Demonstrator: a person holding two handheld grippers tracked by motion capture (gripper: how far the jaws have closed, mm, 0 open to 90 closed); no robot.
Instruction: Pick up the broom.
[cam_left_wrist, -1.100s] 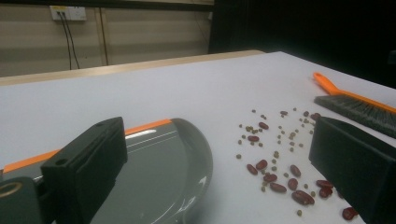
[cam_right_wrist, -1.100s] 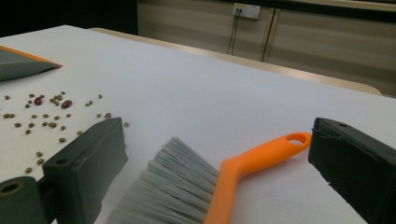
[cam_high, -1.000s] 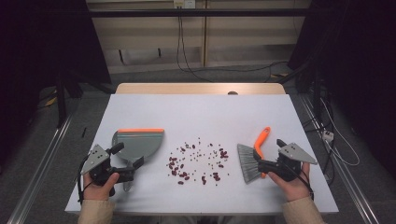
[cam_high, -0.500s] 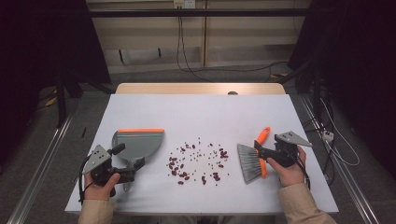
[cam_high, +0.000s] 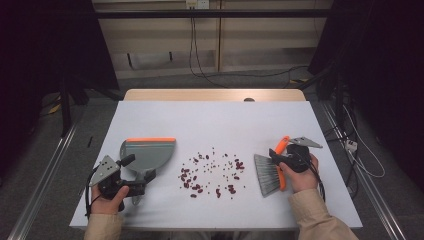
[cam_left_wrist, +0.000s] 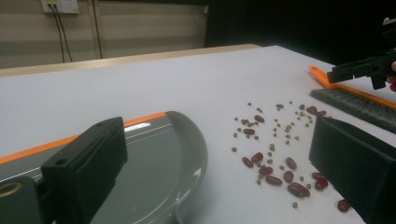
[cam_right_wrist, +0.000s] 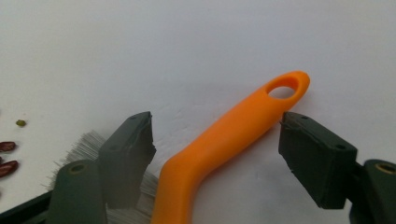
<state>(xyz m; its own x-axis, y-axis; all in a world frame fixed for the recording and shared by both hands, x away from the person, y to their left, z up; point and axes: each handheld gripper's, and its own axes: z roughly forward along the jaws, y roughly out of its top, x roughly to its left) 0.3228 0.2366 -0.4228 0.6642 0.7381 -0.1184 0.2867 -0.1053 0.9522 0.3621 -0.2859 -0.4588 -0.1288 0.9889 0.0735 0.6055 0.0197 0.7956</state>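
We find the right gripper (cam_high: 278, 156) set over the brush handle (cam_right_wrist: 224, 140), its jaws straddling the orange shaft; they have just been closing, and a gap remains on the left side while the right pad sits at or just beside the handle's edge, so we judge the brush is not yet clamped. The hand brush (cam_high: 272, 170) lies flat at roughly four o'clock on the white table (cam_high: 215, 120), its grey bristles fanned toward the spill, which puts it ready to sweep leftward. The handle is smooth moulded plastic, gently bent, with an oval hanging hole at its tip. The left gripper (cam_high: 131, 172) rests at about eight o'clock, jaws standing wide on either side of the dustpan's stem with no pad pressing that we can confirm. The dustpan (cam_high: 147, 152) is glossy grey plastic, shallow and rounded at the heel, with an orange rubber lip; that lip faces away toward twelve o'clock, so the pan needs turning before it can receive. Between both tools, near six o'clock, lie the scattered beans (cam_high: 212, 172): dark red kidney-shaped ones mixed with small round green ones.
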